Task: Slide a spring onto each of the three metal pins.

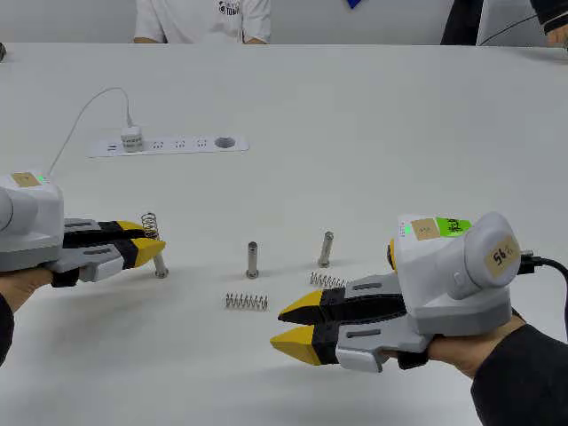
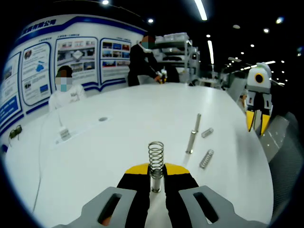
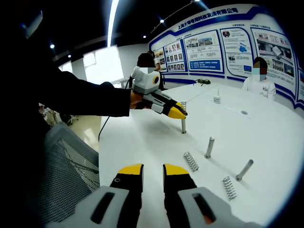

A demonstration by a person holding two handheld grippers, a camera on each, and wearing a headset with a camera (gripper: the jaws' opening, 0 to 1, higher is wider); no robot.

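The right gripper (image 1: 282, 327) hovers low over the white table (image 1: 373, 133), its jaws parted with nothing between them. Just ahead of its tips lie two loose springs. The nearer spring (image 1: 246, 302) lies on its side in front of the middle pin (image 1: 252, 260). The farther spring (image 1: 327, 280) lies close to the foot of the right-hand pin (image 1: 326, 249). Both of these pins are bare.

Well to the left, the left gripper (image 2: 156, 167) has its jaws drawn in close on either side of the third pin (image 2: 155, 180). They sit just beneath the upright spring (image 2: 156, 153) that stands on that pin's upper part. Whether the jaws actually pinch the pin or the spring cannot be told.

Farther across the table a white power strip (image 1: 169, 144) lies flat with a plug (image 1: 131, 139) in it and a cord trailing away. At the far edge is a person in a white shirt (image 1: 202, 19). Behind, blue-and-white display boards (image 2: 71, 52) line the wall.
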